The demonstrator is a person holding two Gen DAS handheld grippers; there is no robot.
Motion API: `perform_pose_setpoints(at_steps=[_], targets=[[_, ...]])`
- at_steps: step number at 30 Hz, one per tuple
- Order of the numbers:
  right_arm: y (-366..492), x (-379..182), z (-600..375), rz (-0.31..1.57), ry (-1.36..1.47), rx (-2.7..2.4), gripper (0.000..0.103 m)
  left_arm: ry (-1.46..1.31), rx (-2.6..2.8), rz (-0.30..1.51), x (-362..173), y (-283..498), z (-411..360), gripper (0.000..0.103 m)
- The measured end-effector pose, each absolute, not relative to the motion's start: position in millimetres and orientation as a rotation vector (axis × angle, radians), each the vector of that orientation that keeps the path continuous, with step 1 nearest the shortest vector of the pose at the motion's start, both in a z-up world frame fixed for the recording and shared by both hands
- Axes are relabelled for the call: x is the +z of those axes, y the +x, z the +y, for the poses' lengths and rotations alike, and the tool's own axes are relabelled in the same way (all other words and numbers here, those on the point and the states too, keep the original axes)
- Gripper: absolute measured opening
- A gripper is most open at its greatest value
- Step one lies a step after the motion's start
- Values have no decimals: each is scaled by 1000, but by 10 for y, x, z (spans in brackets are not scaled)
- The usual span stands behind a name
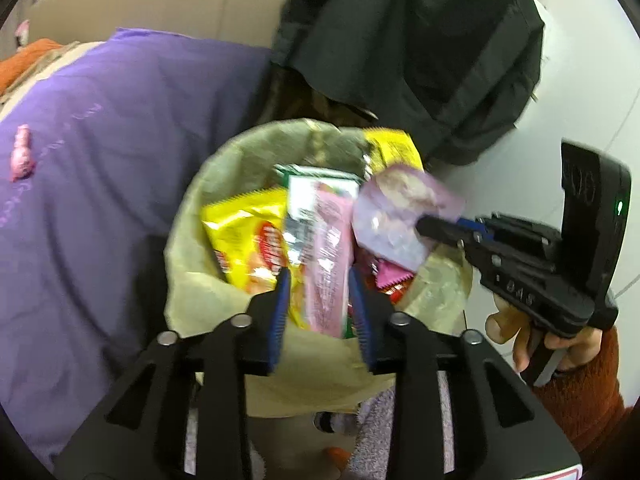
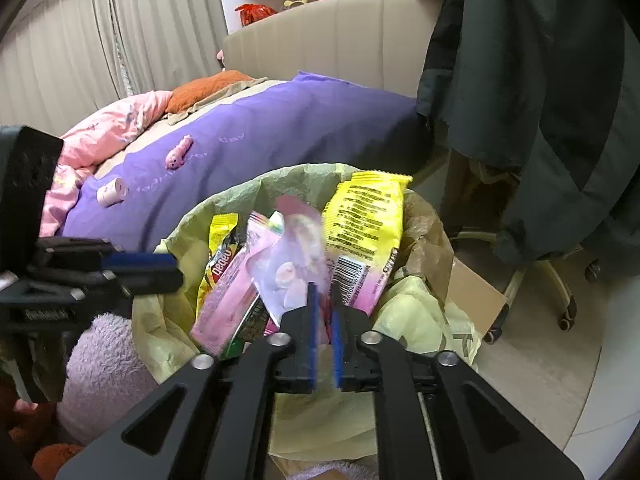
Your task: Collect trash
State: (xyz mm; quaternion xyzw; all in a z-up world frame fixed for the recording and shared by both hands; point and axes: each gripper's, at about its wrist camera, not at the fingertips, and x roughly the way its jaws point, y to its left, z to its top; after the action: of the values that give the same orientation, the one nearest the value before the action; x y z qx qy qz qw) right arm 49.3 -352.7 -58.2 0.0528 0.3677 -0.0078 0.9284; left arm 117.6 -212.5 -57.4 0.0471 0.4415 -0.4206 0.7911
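Observation:
A bin lined with a pale yellow-green bag [image 1: 188, 280] [image 2: 412, 308] stands beside the bed, full of snack wrappers. My left gripper [image 1: 320, 280] [image 2: 174, 270] hangs over its near rim with the jaws apart. A long pink wrapper [image 1: 324, 248] [image 2: 228, 300], blurred, lies between the blue pads and no pad presses on it. My right gripper [image 2: 324, 288] [image 1: 420, 226] shows a narrow gap between its pads. A lilac see-through packet [image 2: 292, 256] [image 1: 400, 212], also blurred, sits just beyond its tips. Yellow snack bags [image 1: 244, 236] [image 2: 368, 216] fill the bin.
A purple bedspread [image 1: 112, 140] [image 2: 280, 120] borders the bin, with a pink toy pig [image 2: 179, 152] [image 1: 22, 152] and a small roll [image 2: 112, 191] on it. A dark jacket [image 1: 420, 40] hangs over a wheeled chair [image 2: 532, 280]. A hand in an orange sleeve [image 1: 576, 384] holds the right gripper.

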Motion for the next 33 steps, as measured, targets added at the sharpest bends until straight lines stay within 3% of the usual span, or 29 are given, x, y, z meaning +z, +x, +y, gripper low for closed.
perform_pose_setpoints(at_steps=[1, 2, 14, 22, 33], targets=[[481, -572, -3505, 746, 119, -2, 41, 85, -886, 937, -527, 1178, -2060, 39], [471, -566, -3489, 737, 125, 7, 51, 77, -875, 929, -496, 1178, -2021, 41], [-40, -203, -3027, 617, 141, -28, 51, 62, -630, 740, -81, 649, -1234, 68], [-716, 7, -2296, 522, 110, 23, 51, 99, -442, 575, 135, -171, -442, 69], [-1119, -39, -1731, 508, 63, 26, 51, 90, -255, 559, 159, -613, 122, 69]])
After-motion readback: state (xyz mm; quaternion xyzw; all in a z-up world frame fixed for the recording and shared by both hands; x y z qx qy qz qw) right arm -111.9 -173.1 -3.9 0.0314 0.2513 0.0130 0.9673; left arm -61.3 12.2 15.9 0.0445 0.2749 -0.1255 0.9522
